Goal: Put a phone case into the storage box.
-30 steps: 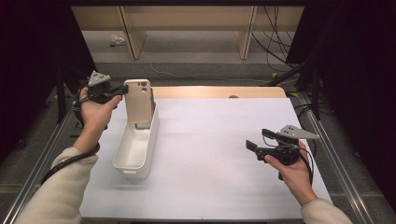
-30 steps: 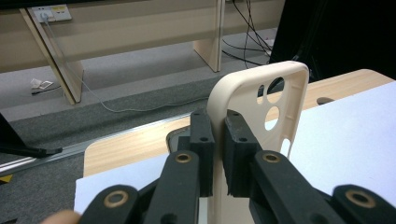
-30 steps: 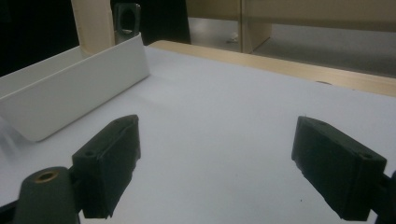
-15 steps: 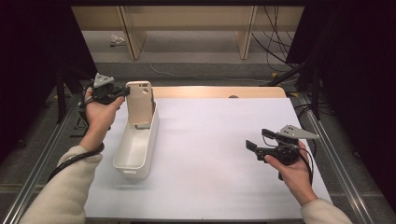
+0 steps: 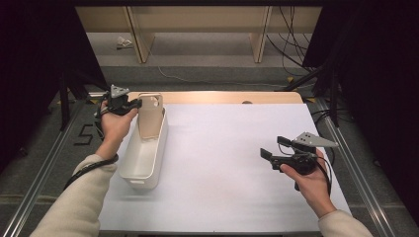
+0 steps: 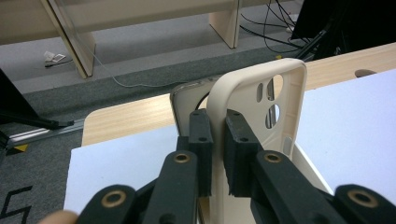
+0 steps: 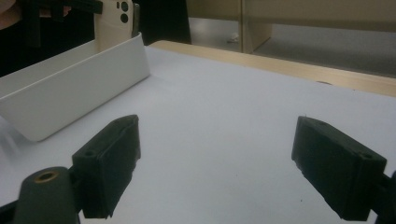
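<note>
A beige phone case stands upright at the far end of a white bin, its lower part inside the bin. My left gripper is shut on the case's side rim. In the left gripper view both pads press that rim, and the case shows its camera cut-outs. A second pale edge rises just behind it; I cannot tell what it is. My right gripper is held low over the table's right side, open, with nothing between its jaws. From there the case shows beyond the bin.
A white mat covers the table, and a strip of bare wood runs along its far edge. Wooden shelving legs and cables stand on the floor beyond. Metal rails run along both sides.
My left hand has sunk a little with the phone case, bringing it lower into the bin's far end. The right hand has kept still.
</note>
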